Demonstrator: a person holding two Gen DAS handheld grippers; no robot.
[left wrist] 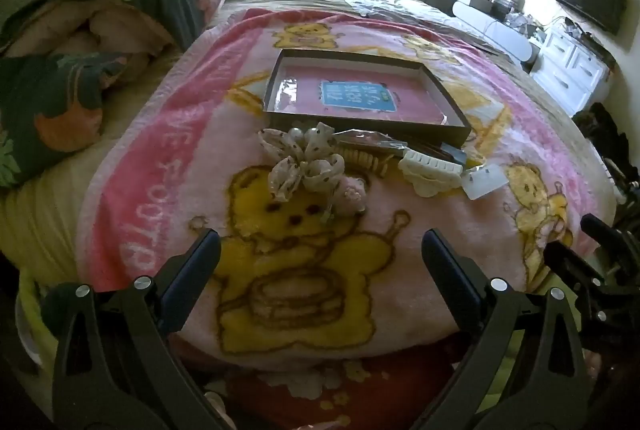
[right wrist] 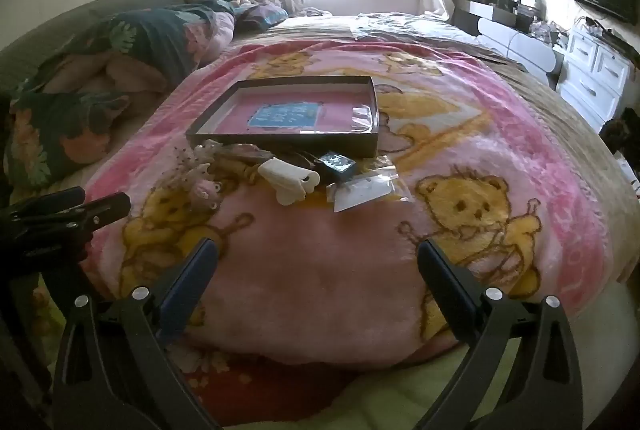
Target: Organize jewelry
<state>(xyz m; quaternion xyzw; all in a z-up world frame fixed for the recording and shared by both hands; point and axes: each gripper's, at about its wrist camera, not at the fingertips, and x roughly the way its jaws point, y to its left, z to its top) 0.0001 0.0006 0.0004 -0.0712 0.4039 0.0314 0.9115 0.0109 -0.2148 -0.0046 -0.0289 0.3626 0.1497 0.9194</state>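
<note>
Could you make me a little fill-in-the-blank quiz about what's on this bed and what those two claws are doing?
1. The tray rests on a pink ____ printed with bears.
2. Both the left claw and the right claw are ____ and hold nothing.
3. The white hair clip lies ____ the tray, not in it.
4. The spotted bow is nearest the ____ claw.

Missing words: blanket; open; outside; left

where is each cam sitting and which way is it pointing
Left wrist: sits on the left gripper, low over the near edge of the pink blanket, facing the shallow box and window; its open fingers show, with the right gripper at the right edge.
Right wrist: sits on the right gripper, beside the left, facing the same way; its open fingers show, with the left gripper at the left edge.
Shared: box, white hair claw, bow hair clip, blanket.
</note>
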